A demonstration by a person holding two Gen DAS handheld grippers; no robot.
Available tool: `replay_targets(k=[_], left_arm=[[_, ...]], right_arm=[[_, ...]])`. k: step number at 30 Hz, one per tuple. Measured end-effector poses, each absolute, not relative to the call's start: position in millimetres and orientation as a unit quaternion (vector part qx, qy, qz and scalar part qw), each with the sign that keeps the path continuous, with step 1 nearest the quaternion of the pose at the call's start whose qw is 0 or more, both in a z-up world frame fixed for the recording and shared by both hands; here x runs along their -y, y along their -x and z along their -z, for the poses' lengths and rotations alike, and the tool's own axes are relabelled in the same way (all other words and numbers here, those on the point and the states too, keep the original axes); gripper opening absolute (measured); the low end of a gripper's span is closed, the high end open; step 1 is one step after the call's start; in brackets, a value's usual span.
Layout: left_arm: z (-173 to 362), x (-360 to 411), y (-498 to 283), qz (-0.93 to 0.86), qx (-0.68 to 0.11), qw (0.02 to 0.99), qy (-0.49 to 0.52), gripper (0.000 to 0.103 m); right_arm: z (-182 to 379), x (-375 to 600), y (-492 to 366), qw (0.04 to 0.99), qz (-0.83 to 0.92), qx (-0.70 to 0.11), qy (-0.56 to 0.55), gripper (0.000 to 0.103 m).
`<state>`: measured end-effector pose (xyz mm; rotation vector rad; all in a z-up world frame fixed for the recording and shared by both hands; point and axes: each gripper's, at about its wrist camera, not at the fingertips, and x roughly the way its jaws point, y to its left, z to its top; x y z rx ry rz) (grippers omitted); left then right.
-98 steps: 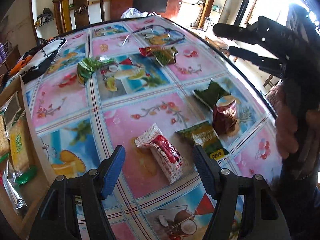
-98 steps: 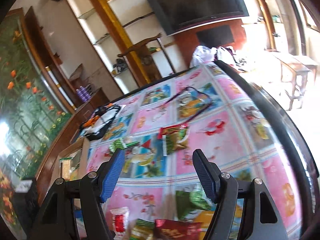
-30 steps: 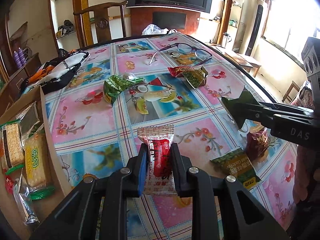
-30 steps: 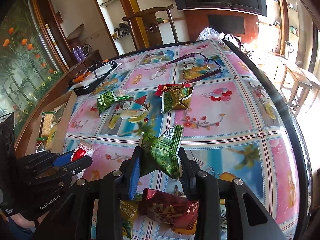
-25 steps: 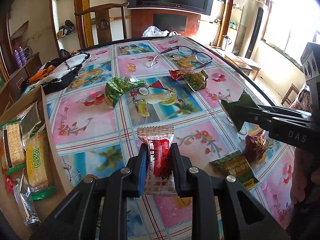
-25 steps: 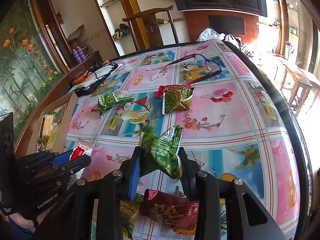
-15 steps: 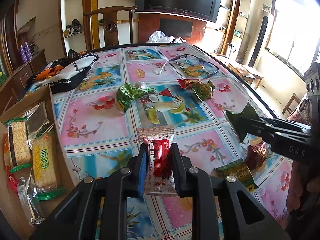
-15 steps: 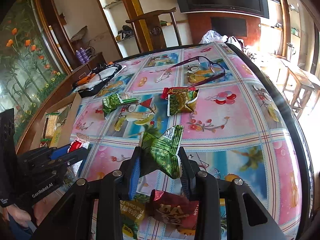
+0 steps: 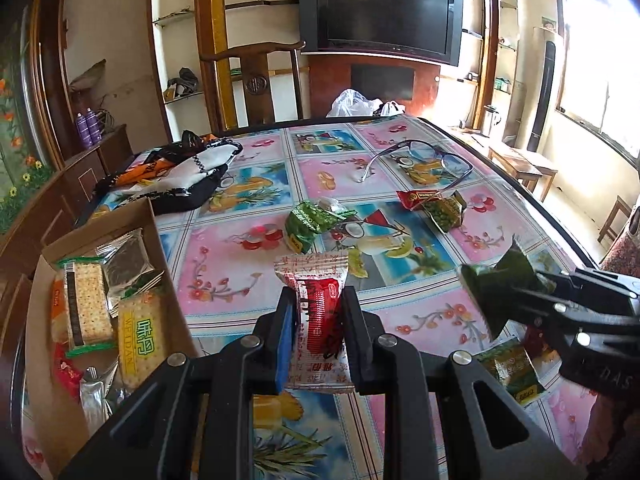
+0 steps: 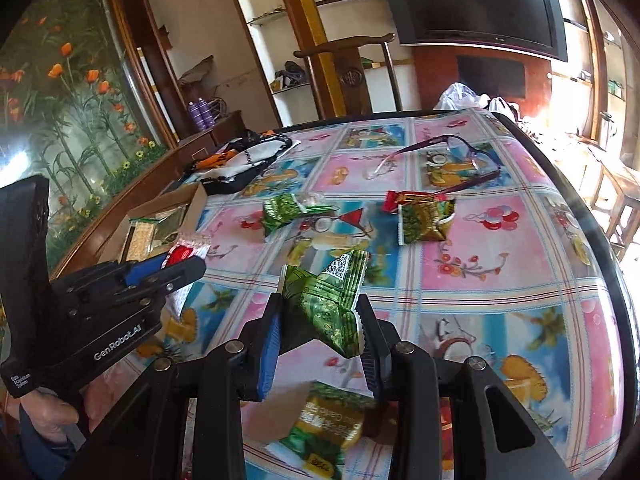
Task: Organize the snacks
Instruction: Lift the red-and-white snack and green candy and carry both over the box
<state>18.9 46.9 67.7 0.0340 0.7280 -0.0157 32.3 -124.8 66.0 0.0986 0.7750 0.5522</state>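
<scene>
Left hand-held gripper (image 9: 316,320): clamped on red-white snack packet (image 9: 316,308), above counter (image 9: 400,300) | right hand-held gripper (image 10: 318,332): clamped on green snack packet (image 10: 326,300) | cardboard box (image 9: 160,264): holds crackers, left counter edge.

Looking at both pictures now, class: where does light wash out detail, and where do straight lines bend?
Left wrist view: the window at the right is blown out white, and the table edge curves. Right wrist view: glare whitens the right side by the stools; the shelf post leans and the table rim bows.
</scene>
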Motion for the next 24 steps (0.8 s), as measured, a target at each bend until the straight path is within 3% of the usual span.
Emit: replay_targets(k=[24], left_arm=[[-79.3,-74.8,-14.9,-0.028,-0.335,0.942,0.001,0.022]], right_arm=[[-64.5,63.3,-19.9,0.872,-0.317,-0.371,-0.042,0.038]])
